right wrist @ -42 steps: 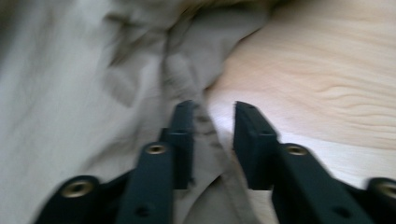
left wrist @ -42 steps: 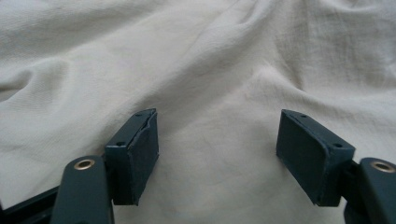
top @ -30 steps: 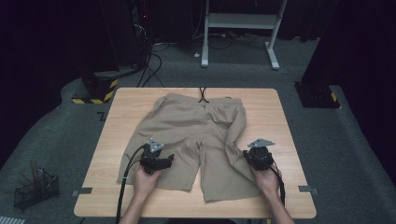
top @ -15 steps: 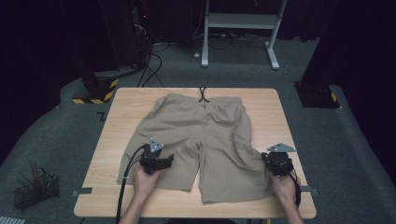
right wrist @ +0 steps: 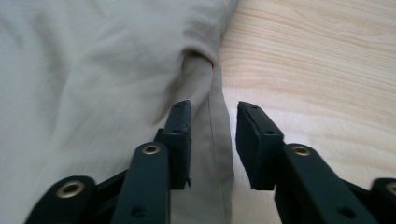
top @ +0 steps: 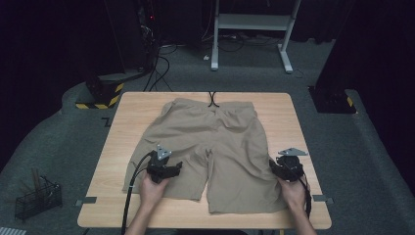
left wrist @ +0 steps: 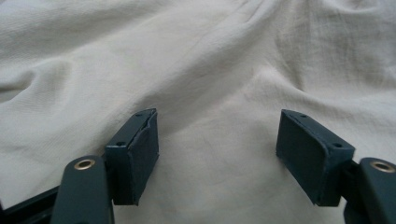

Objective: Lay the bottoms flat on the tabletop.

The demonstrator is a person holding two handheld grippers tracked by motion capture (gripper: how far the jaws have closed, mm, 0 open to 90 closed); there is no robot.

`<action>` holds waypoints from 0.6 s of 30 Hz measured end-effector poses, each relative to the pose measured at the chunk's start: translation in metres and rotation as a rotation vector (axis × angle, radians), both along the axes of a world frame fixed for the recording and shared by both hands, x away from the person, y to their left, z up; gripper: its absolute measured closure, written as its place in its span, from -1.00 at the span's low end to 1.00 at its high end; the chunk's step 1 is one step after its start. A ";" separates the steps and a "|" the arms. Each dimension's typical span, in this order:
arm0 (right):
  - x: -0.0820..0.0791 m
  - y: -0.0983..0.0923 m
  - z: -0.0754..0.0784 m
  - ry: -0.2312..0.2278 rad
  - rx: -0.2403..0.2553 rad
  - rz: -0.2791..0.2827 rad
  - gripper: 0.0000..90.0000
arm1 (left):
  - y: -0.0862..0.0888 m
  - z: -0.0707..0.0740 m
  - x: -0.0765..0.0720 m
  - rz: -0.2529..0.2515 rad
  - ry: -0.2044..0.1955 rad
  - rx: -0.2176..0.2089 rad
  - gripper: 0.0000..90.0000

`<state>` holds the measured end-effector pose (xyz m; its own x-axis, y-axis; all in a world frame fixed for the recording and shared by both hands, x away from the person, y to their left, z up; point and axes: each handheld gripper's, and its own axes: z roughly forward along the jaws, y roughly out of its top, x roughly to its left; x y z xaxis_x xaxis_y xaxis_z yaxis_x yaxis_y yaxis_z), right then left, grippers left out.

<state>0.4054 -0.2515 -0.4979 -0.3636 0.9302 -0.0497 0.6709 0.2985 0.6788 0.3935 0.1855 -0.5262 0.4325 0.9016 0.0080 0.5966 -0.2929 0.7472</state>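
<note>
Shorts [top: 215, 142] flat on counter [top: 127, 117]. Left hand-held gripper [left wrist: 217, 149] spread over left leg; right hand-held gripper [right wrist: 212, 140], just opening, straddles right side seam.

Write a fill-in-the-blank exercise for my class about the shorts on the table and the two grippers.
1. The beige shorts lie flat on a ____ table.
2. The left gripper hovers over the fabric with jaws ____.
3. The right gripper straddles the outer ____ of a leg.

Missing words: wooden; open; edge
</note>
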 end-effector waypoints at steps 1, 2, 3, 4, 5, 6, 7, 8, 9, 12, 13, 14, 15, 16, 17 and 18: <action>0.005 0.002 -0.002 0.019 -0.002 -0.001 0.46 | 0.000 0.000 0.000 0.000 0.000 0.000 -0.34; 0.011 0.006 -0.009 0.056 -0.019 0.009 0.57 | 0.000 0.000 0.000 0.000 0.000 -0.001 -0.34; 0.011 0.006 -0.009 0.056 -0.019 0.009 0.57 | 0.000 0.000 0.000 0.000 0.000 0.000 -0.34; 0.011 0.007 -0.010 0.046 -0.015 0.018 0.68 | 0.000 0.000 0.000 0.000 0.000 0.000 -0.34; 0.010 0.007 -0.010 0.046 -0.029 0.030 0.84 | 0.000 0.000 0.000 0.000 -0.001 0.000 -0.34; 0.008 0.008 -0.009 0.047 -0.072 0.038 0.93 | 0.000 0.000 0.000 0.000 0.000 0.000 -0.34; 0.004 0.006 -0.007 0.048 -0.135 0.038 0.96 | 0.000 0.000 0.000 0.002 -0.001 -0.003 -0.34; 0.004 0.006 -0.007 0.048 -0.135 0.038 0.96 | 0.000 0.000 0.000 0.002 -0.001 -0.003 -0.34; 0.001 -0.003 -0.006 0.062 -0.153 0.013 0.97 | 0.000 0.000 0.000 0.002 0.000 -0.003 -0.34; -0.002 -0.015 -0.005 0.074 -0.133 -0.021 0.96 | 0.000 0.000 0.000 0.002 0.000 -0.004 -0.34; -0.003 -0.019 -0.004 0.074 -0.126 -0.037 0.95 | 0.000 0.000 0.000 0.002 0.000 -0.003 -0.34; -0.005 -0.020 -0.001 0.040 -0.112 -0.051 0.76 | 0.000 0.000 0.000 0.001 -0.001 -0.004 -0.34; -0.005 -0.020 -0.001 0.040 -0.112 -0.051 0.76 | 0.000 0.000 0.000 0.002 0.000 -0.004 -0.34; -0.005 -0.019 0.003 0.017 -0.091 -0.050 0.64 | 0.000 0.000 0.000 0.002 0.000 -0.003 -0.34; -0.005 -0.016 0.006 -0.009 -0.062 -0.044 0.51 | 0.000 0.000 0.000 0.002 0.000 -0.004 -0.34; -0.004 -0.012 0.010 -0.032 -0.034 -0.041 0.41 | 0.000 0.000 0.000 0.002 0.000 -0.003 -0.34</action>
<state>0.4018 -0.2639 -0.4875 -0.3228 0.9420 -0.0920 0.6614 0.2940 0.6900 0.3934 0.1853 -0.5263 0.4305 0.9026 0.0050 0.5972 -0.2890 0.7482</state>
